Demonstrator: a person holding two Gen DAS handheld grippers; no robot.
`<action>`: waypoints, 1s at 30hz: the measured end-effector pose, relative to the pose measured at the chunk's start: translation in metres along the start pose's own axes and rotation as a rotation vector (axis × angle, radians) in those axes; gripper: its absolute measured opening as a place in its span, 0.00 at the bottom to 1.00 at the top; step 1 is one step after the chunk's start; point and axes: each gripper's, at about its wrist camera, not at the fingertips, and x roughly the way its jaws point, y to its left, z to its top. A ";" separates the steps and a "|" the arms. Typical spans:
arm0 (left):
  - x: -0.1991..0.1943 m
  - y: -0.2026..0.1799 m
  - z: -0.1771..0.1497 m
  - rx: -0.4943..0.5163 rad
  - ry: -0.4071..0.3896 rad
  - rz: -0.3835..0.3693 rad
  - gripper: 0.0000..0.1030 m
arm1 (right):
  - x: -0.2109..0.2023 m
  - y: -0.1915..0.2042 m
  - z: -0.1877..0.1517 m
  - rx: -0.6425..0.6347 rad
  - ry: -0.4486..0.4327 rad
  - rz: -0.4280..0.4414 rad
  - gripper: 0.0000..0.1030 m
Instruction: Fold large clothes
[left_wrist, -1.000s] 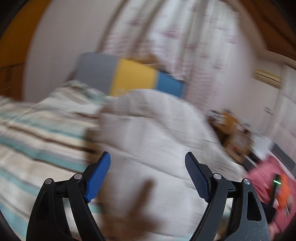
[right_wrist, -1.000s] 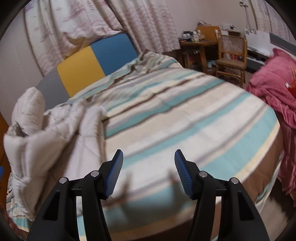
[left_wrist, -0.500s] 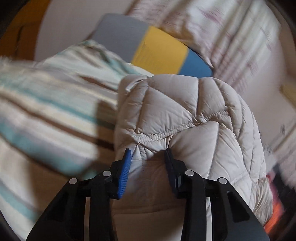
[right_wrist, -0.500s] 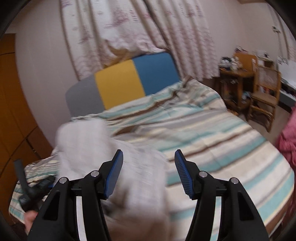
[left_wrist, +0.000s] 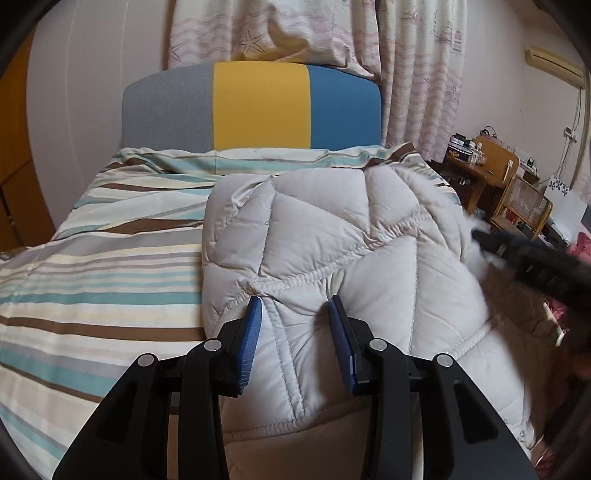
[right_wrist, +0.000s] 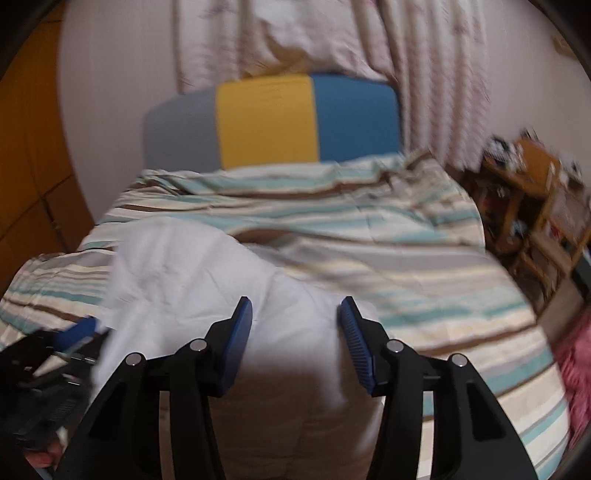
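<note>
Left wrist view is showing the left gripper (left_wrist: 294, 314) pinching a ridge of the pale grey quilted puffer jacket (left_wrist: 332, 251) between its blue ribbed pads, which are pressing into the padded fabric near a gathered seam. That jacket is lying bunched on the near right part of the bed with the striped cream, teal and brown cover (left_wrist: 92, 266), rising in a puffy mound ahead of the tool. Right wrist view, somewhat blurred, is showing the right gripper (right_wrist: 295, 315) with its jaws closing around another fold of the same jacket (right_wrist: 207, 273); fabric is sitting between the pads, but whether they are already biting it I cannot tell. Judging from this, the step in hand is taking a two-point hold in order to lift and spread the garment. It probably calls for each tool to catch one layer near an edge or seam, not a thick wad, and for both holds to be firm before pulling, since slick padded cloth is likely to slip. Behind the bed a grey, yellow and blue panelled headboard (left_wrist: 255, 107) is standing against pale patterned curtains (left_wrist: 417, 74). To the right, a cluttered wooden desk (left_wrist: 480, 158) is crowding the corner, with a wicker-backed chair (left_wrist: 524, 199) beside it.
</note>
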 end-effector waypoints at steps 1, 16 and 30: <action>0.003 -0.002 0.002 -0.001 0.004 -0.009 0.36 | 0.003 -0.009 -0.008 0.026 0.005 -0.008 0.48; 0.040 -0.020 -0.010 0.056 0.001 -0.011 0.37 | 0.055 -0.057 -0.066 0.232 0.037 -0.068 0.49; 0.036 -0.037 0.027 -0.032 -0.013 -0.039 0.80 | 0.053 -0.057 -0.069 0.237 0.032 -0.070 0.50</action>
